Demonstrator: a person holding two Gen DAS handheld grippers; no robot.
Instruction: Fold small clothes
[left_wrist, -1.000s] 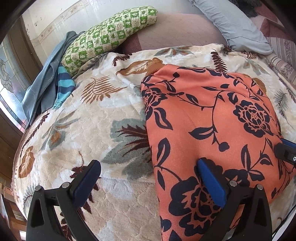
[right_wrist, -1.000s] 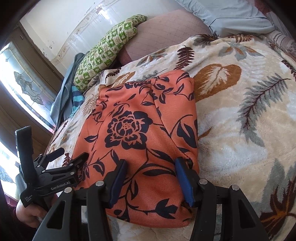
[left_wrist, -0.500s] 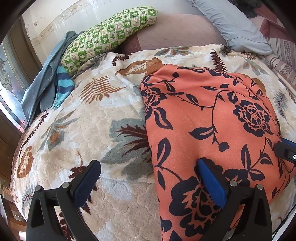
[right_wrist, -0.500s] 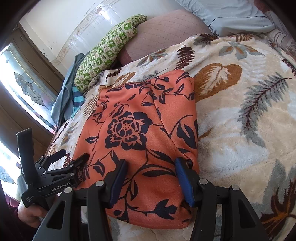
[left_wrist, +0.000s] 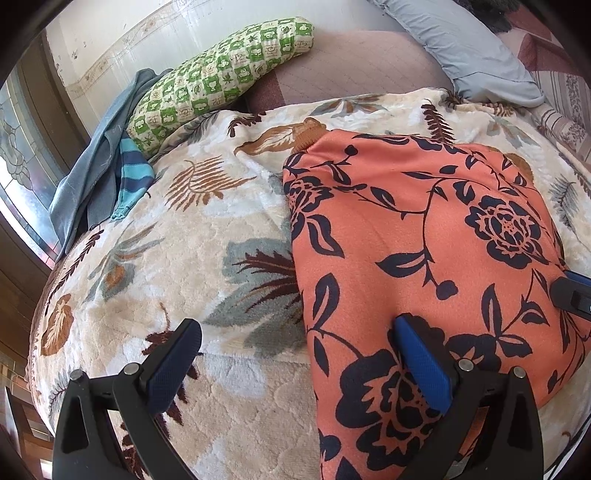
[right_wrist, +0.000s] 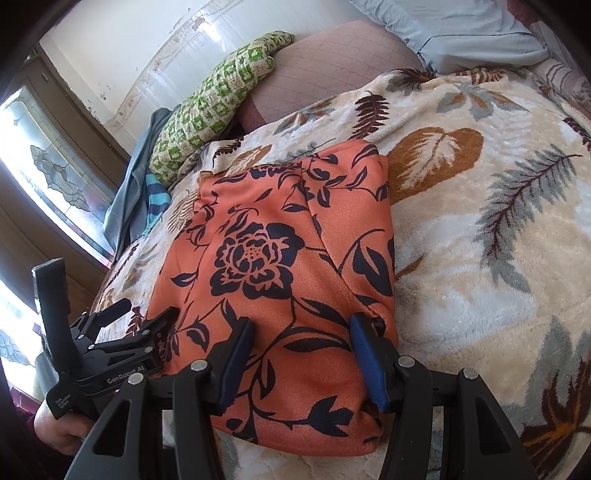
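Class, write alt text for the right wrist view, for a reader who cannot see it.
A folded orange garment with a dark floral print lies on a cream leaf-patterned blanket, with the open right claw straddling its near edge. The left claw, held in a hand, sits at the garment's left side.

A bedroom in a private home: a bed covered by a cream plush blanket (left_wrist: 155, 258) printed with leaves and ferns, a green-and-white checked pillow (left_wrist: 221, 85) and a pale blue pillow (left_wrist: 476, 51) at its head, and loose clothing (left_wrist: 96, 181) heaped at the edge. A patterned-glass window (right_wrist: 55, 177) in a dark wooden frame lights the white wall (right_wrist: 122, 44) beside it.
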